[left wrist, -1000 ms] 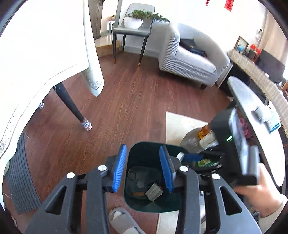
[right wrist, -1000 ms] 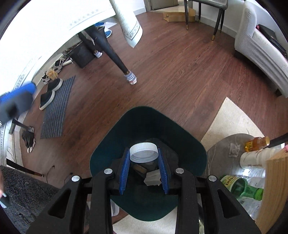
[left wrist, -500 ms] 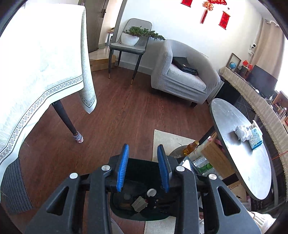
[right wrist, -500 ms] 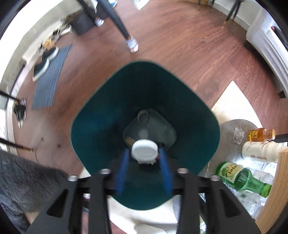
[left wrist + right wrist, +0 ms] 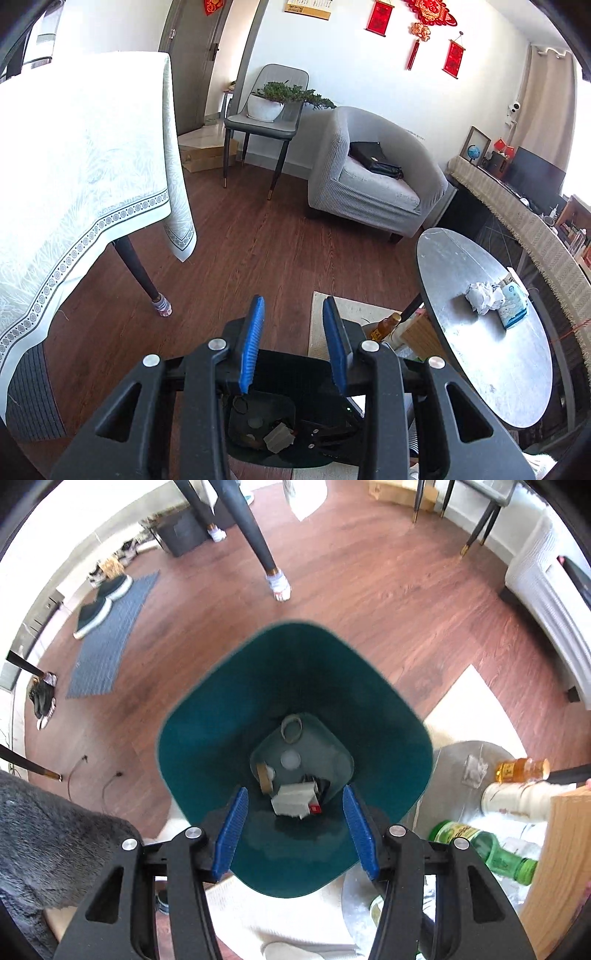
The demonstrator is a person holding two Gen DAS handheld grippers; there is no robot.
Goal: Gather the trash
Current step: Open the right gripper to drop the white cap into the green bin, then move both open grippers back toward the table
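Your right gripper (image 5: pixel 295 830) hangs over the bin (image 5: pixel 369 709) with its jaws spread wide and nothing between them; half a second ago they carried a white cap, which is gone from the pads and, by my judgement, now lies on the bin floor, where a round white disc (image 5: pixel 290 759) shows at 12 o'clock from the gripper beside a white box (image 5: pixel 293 799) and a tape roll (image 5: pixel 264 777). That drop is done. Your left gripper (image 5: pixel 293 347) is also released and empty, and has lifted to face the room. The next piece of trash is the crumpled paper (image 5: pixel 482 295) on the round table (image 5: pixel 480 369), at 3 o'clock in the left view, touching a blue tissue pack (image 5: pixel 513 306) you should leave. Bottles crowd the low stand beside the bin: a green bottle (image 5: pixel 487 849) at 3 o'clock in the right view, an amber bottle (image 5: pixel 521 770) and a white bottle (image 5: pixel 517 799) above it. A wooden block (image 5: pixel 554 867) and the table's edge stand between bin and paper.
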